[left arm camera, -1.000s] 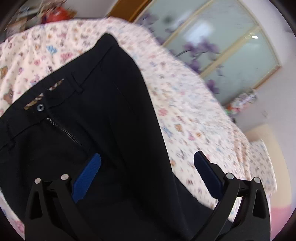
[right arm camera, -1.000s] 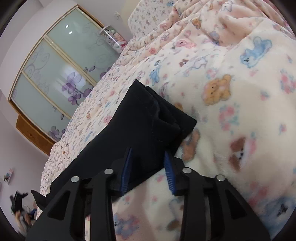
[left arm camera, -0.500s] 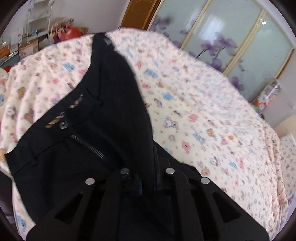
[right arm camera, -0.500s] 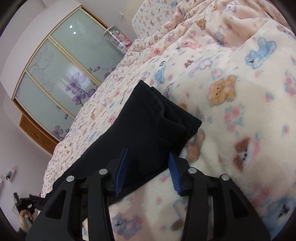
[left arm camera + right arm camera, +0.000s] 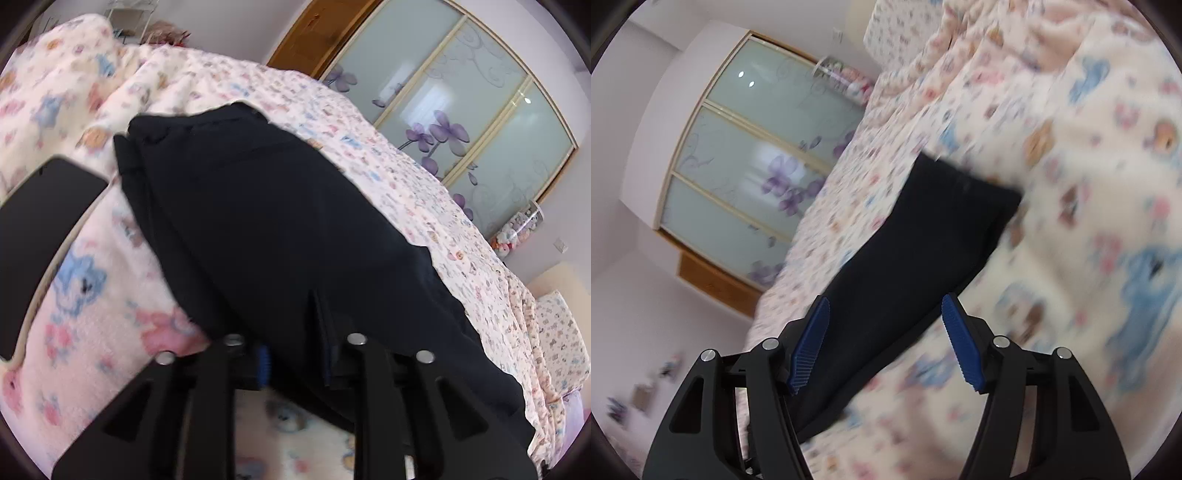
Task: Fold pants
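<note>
Left claw [image 5: 295,360] has a fold of the black pants [image 5: 280,229] bunched between its jaws, which have just been easing apart; whether the pads still press the cloth cannot be told. Right claw [image 5: 884,341] stands with its blue pads wide apart, its jaws having just been opening, the pants [image 5: 923,251] leg lying between them untouched. Pants lie stretched across the teddy-print blanket [image 5: 92,295] on the bed, a dark phone [image 5: 40,229] just beside them.
</note>
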`<state>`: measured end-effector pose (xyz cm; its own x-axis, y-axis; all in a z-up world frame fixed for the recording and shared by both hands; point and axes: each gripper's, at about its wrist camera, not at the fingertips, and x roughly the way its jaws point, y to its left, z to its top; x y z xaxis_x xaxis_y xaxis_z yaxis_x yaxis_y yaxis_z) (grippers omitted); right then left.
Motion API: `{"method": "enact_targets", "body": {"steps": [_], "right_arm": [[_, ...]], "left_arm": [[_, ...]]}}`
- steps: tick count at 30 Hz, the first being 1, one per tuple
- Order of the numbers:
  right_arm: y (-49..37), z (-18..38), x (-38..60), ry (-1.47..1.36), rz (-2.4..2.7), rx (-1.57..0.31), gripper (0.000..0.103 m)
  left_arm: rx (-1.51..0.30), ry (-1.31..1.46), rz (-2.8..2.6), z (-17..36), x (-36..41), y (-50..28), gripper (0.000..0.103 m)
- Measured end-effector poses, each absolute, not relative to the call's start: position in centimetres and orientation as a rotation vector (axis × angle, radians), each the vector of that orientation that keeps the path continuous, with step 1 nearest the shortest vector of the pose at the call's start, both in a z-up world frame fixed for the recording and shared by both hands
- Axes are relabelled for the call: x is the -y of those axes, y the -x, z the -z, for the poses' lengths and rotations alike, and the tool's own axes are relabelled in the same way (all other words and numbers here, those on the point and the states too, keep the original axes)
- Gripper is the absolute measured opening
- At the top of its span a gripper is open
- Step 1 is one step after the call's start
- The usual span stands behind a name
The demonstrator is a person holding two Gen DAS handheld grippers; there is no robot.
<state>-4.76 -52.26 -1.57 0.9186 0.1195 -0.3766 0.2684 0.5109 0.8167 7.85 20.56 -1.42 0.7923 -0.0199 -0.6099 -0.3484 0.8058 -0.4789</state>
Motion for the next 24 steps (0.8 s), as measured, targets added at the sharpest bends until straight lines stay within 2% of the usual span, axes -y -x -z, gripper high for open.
{"method": "enact_targets", "body": {"steps": [1, 2, 4, 8, 16, 21, 22, 23, 24], "right_arm": [[4.7, 1.4, 52.2, -1.059, 0.073, -0.416, 0.065], [4.5, 1.3, 52.1, -1.092, 0.055, -0.423, 0.065], [3.9, 1.4, 52.1, -1.125, 0.047, -0.455, 0.064], [1.7, 2.0, 52.0, -1.127, 0.109, -0.586, 0.053], [-1.3, 3.4, 51.6, -1.09, 0.22, -0.716, 0.044], [-1.5, 3.6, 52.5, -1.111, 0.258, -0.692, 0.043], [-1.4, 3.7, 52.6, -1.096, 0.277, -0.693, 0.034], [-1.6, 3.8, 52.8, -1.077, 0.301, -0.703, 0.013], [-2.0, 3.5, 53.1, -1.043, 0.31, -0.709, 0.008]], "left_arm": [[-0.624, 0.594, -0.179, 1.1, -20.3, -7.7, 0.056], [-0.606, 0.578, -0.18, 0.8, -20.0, -7.6, 0.07], [-0.589, 0.549, -0.198, 0.7, -19.2, -7.4, 0.081], [-0.595, 0.54, -0.193, 0.7, -19.0, -8.0, 0.085], [-0.598, 0.551, -0.182, 0.8, -19.2, -7.9, 0.087], [-0.601, 0.55, -0.18, 0.9, -19.2, -8.0, 0.088], [-0.603, 0.549, -0.18, 0.9, -19.2, -8.0, 0.088], [-0.604, 0.549, -0.18, 0.9, -19.2, -8.1, 0.088], [-0.603, 0.55, -0.18, 0.9, -19.2, -8.0, 0.088]]}}
